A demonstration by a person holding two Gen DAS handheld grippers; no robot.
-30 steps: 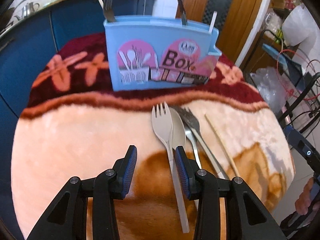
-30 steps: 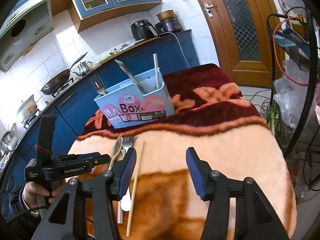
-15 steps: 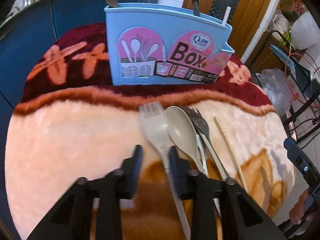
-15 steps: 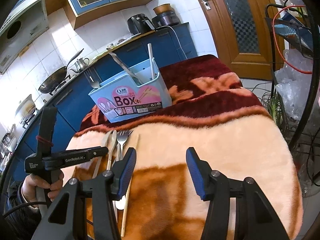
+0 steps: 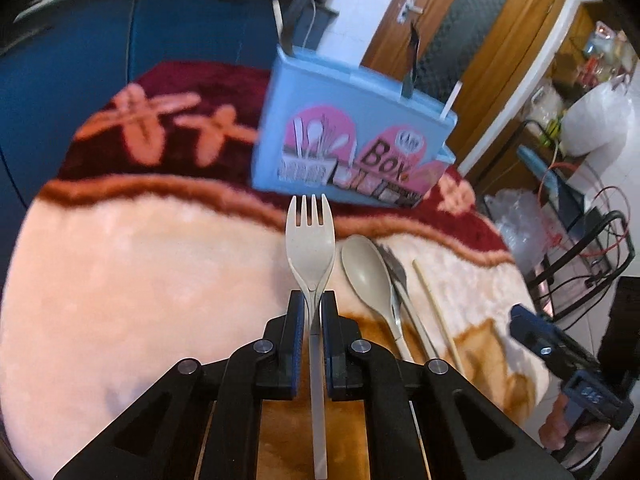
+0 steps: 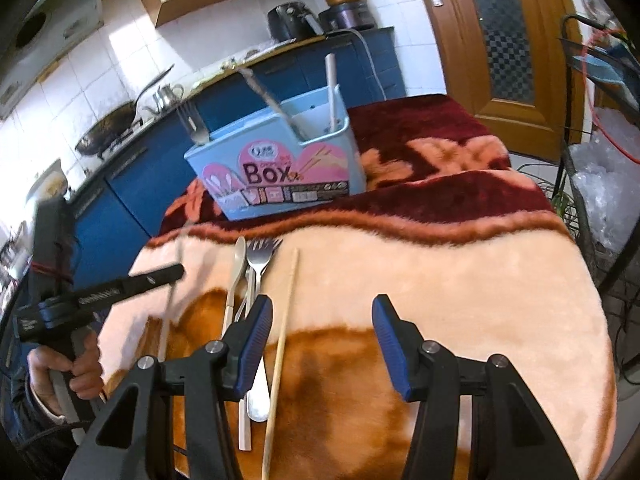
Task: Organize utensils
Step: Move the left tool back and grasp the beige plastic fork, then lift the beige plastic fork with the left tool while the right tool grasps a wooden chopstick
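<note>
My left gripper (image 5: 311,300) is shut on the handle of a beige plastic fork (image 5: 310,236) and holds it lifted above the blanket, tines toward the blue utensil box (image 5: 352,148). On the blanket to its right lie a beige spoon (image 5: 366,276), a metal fork (image 5: 394,276) and a wooden chopstick (image 5: 434,306). In the right wrist view my right gripper (image 6: 322,320) is open and empty above the blanket, with the beige spoon (image 6: 236,272), metal fork (image 6: 260,260) and chopstick (image 6: 286,316) at its left finger. The box (image 6: 276,168) stands behind, holding several utensils.
A plush peach and maroon blanket (image 6: 460,280) covers the round table. Blue kitchen cabinets (image 6: 132,196) stand behind it, and a wooden door (image 6: 508,32) is at the right. A wire rack with cables and plastic bags (image 6: 600,184) stands off the table's right edge.
My left gripper closed on the beige fork's handle and lifted it off the blanket, away from the spoon. My right gripper stayed open and shifted slightly.
</note>
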